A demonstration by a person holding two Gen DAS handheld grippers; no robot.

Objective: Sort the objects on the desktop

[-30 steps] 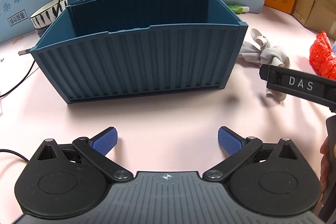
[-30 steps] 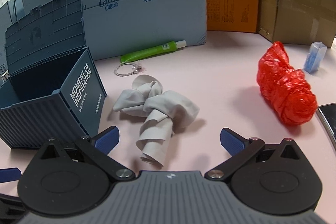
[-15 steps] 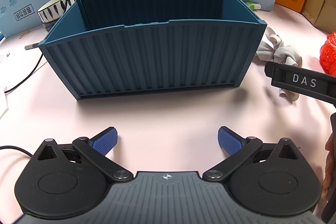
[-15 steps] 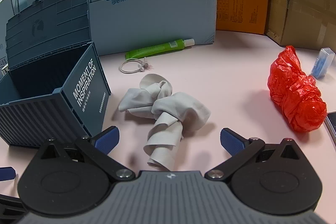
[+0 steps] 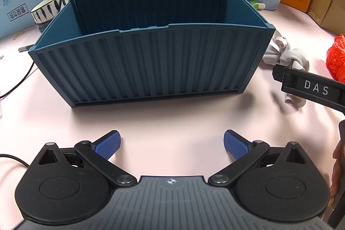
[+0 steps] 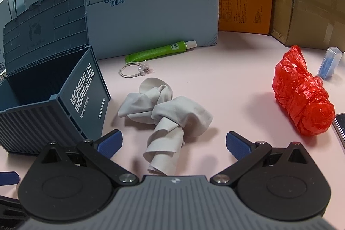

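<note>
- My left gripper (image 5: 172, 144): fingers spread wide, nothing between the blue pads (image 5: 107, 146); it hangs over bare pink desk (image 5: 172, 118), facing the near wall of the box.
- My right gripper (image 6: 173, 143): fingers likewise wide apart and empty, aimed at the cloth, whose near tail lies between and just ahead of the tips.
- Blue container-style storage box (image 5: 151, 61): lid tilted up at the far side, inside looks empty from here; sits left of the cloth, its end panel just beside it.
- Knotted grey cloth (image 6: 166, 115): crumpled on the desk, right of the box, near centre of the right wrist view.
- Red plastic bag (image 6: 301, 105): bunched, well to the right.
- Green tube (image 6: 160, 51) and pearl hair tie (image 6: 134, 70): far side, against the blue cardboard.
- Small clear blue case (image 6: 330, 66): far right.
- Striped bowl (image 5: 49, 8): far left, behind the box.
- Black cable (image 5: 19, 83): trailing across the left of the desk.
- Risks, as I judge them: closing on only the loose tail would let the knot unravel or drag instead of lifting; a low sweep left could knock the box's end panel; a trailing fold could snag on the box rim when I carry it over.
</note>
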